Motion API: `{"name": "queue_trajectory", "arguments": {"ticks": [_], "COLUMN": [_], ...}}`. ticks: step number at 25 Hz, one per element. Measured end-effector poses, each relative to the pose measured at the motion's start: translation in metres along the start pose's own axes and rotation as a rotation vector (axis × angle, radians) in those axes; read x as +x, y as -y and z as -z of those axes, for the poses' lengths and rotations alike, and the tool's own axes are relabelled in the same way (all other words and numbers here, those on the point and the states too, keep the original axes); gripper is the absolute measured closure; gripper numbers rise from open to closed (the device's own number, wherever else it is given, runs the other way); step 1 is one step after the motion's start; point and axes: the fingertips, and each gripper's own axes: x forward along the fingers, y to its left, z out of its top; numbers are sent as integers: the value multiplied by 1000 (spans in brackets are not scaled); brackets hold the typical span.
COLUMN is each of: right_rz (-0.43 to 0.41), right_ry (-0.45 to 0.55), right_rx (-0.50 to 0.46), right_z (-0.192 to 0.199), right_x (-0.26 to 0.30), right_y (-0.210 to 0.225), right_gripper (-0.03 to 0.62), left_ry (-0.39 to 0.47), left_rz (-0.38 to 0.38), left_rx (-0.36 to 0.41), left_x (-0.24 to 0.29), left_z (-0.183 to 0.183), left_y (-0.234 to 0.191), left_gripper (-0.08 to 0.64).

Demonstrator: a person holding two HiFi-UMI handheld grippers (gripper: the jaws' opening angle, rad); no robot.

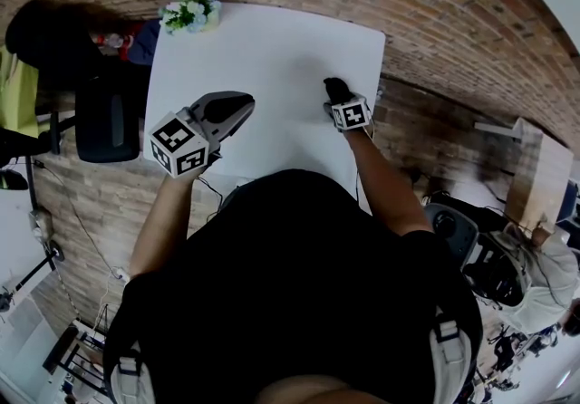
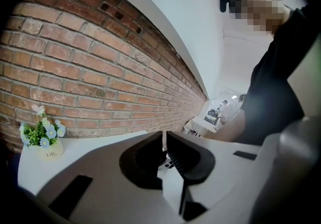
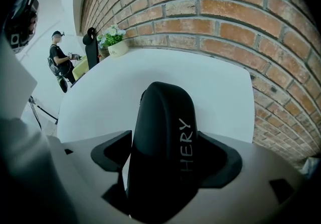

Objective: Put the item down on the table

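Observation:
A black rounded item [image 3: 161, 117] with white lettering on its side, perhaps a computer mouse, sits clamped between the jaws of my right gripper [image 3: 163, 155]. In the head view that gripper [image 1: 340, 96] holds the item [image 1: 336, 85] over the right part of the white table [image 1: 272, 49]. Whether the item touches the tabletop [image 3: 110, 87] I cannot tell. My left gripper [image 1: 234, 108] hovers over the table's left front part, its jaws nearly together with nothing between them [image 2: 164, 148].
A small white pot of pale flowers [image 1: 190, 11] stands at the table's far left corner [image 3: 115, 39] [image 2: 44, 138]. A dark chair [image 1: 107, 121] is left of the table. Brick wall [image 3: 225, 22] runs behind it.

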Motion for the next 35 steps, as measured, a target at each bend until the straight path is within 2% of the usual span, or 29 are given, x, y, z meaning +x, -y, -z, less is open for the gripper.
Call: {"name": "queue_trajectory", "arguments": {"ticks": [13, 24, 35], "right_rz": [-5, 7, -23], "right_ry": [14, 70, 133], "right_rx": [30, 49, 95], "right_z": [3, -3, -8], "right_x": [-7, -31, -58], "right_y": [7, 9, 2], "right_gripper": [216, 215, 215], "left_ry": [9, 19, 24], "left_rz": [-6, 11, 25], "left_rx": [13, 37, 51], "left_x": [-8, -12, -16], "left_z": [1, -2, -6], "left_y": [7, 20, 27], "left_gripper": [528, 526, 526]}}
